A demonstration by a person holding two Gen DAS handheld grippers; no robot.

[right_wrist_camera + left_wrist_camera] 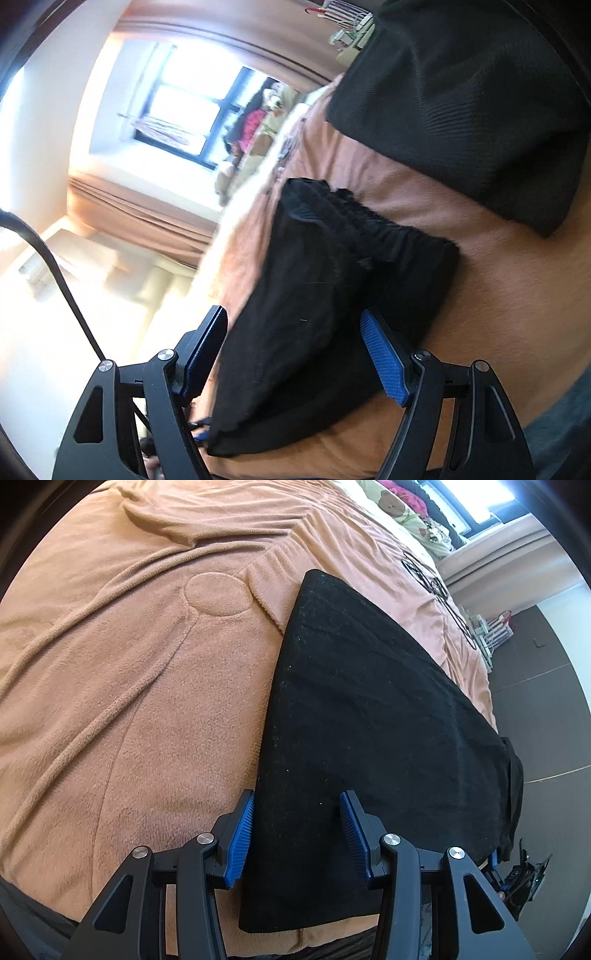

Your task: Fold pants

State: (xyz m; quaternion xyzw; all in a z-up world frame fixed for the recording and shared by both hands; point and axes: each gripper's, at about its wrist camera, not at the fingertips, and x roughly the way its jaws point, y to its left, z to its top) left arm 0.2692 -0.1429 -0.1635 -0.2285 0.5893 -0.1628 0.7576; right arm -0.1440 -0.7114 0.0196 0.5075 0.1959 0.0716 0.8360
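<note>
Left wrist view: the black pants (369, 709) lie flat on a peach fleece blanket (129, 683), forming a long tapered panel that runs from 6 o'clock, between the fingers, up to a narrow end near 12 o'clock. The left gripper (297, 808) is released, its blue ribbed pads (242, 838) spread wide; the left pad stands at the fabric's left edge, the right pad over the cloth. No fabric is pinched between them. An embossed circle (218, 594) marks the blanket at 11 o'clock. A teddy-bear print pillow (399, 506) lies at 1 o'clock, and dark floor (546, 686) fills the 3 o'clock side.

Right wrist view: the picture is rolled sideways and motion-blurred. The right gripper (295, 325) is likewise released, pads apart, with a bunched, gathered end of the pants (332, 288) lying between and beyond them on the blanket (498, 314). A second dark fold of cloth (461, 103) occupies 1 o'clock. A bright window (184, 107) sits at 10 o'clock, and a black cable (55, 266) crosses at 9 o'clock.
</note>
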